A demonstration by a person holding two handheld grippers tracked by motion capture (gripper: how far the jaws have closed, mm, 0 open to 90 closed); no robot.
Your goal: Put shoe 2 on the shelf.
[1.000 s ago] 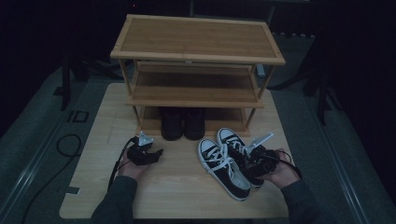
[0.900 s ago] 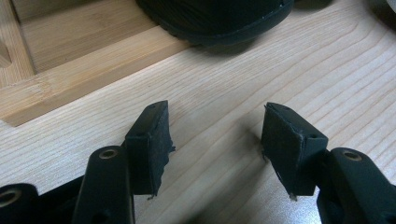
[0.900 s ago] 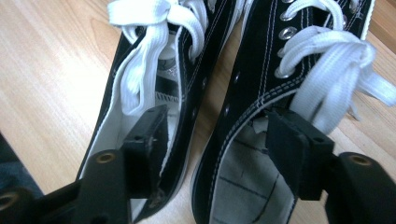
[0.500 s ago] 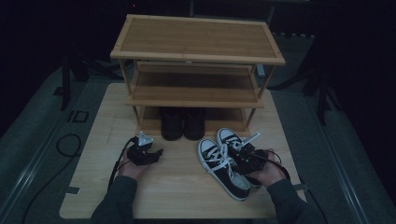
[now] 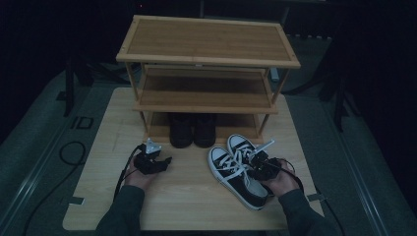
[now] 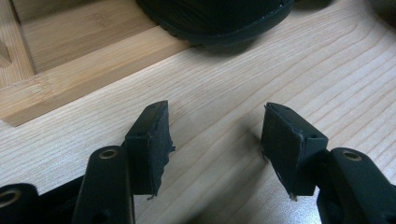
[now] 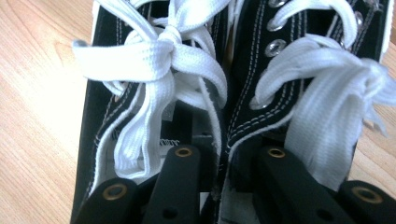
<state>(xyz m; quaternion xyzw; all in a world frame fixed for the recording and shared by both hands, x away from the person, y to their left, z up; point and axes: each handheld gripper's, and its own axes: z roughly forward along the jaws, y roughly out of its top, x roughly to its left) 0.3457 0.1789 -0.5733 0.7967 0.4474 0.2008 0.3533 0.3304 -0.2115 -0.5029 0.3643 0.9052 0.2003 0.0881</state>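
A three-tier bamboo shoe rack (image 5: 206, 49) stood at the far side of a pale wooden table (image 5: 192, 206), and everything else was placed in relation to it. On the rack's lowest tier sat a pair of plain black shoes (image 5: 193, 130), toes toward the person. In the left gripper view the rounded black toe (image 6: 219, 18) of one of them rested on the rack's bottom board, just beyond the board's front edge.

In front of the rack and toward its right end lay a pair of black canvas sneakers with white laces and white rubber toe caps (image 5: 239, 169), side by side on the table, toes pointing toward the rack. The right gripper (image 5: 261, 167), held in the person's right hand (image 5: 281, 183), sat over the heel end of that pair. The right gripper view showed its two black jaws pushed into the sneakers (image 7: 224, 107), one jaw inside each shoe, pinching the two inner walls together. Those jaws had just been closing, with the adjoining sneaker walls between them, and now gripped the pair.

In front of the rack's left end, the left gripper (image 5: 153, 162) rested low over bare table in the person's left hand (image 5: 139, 178). Its padded jaws stood apart with nothing between them, and bare wood showed in the gap.
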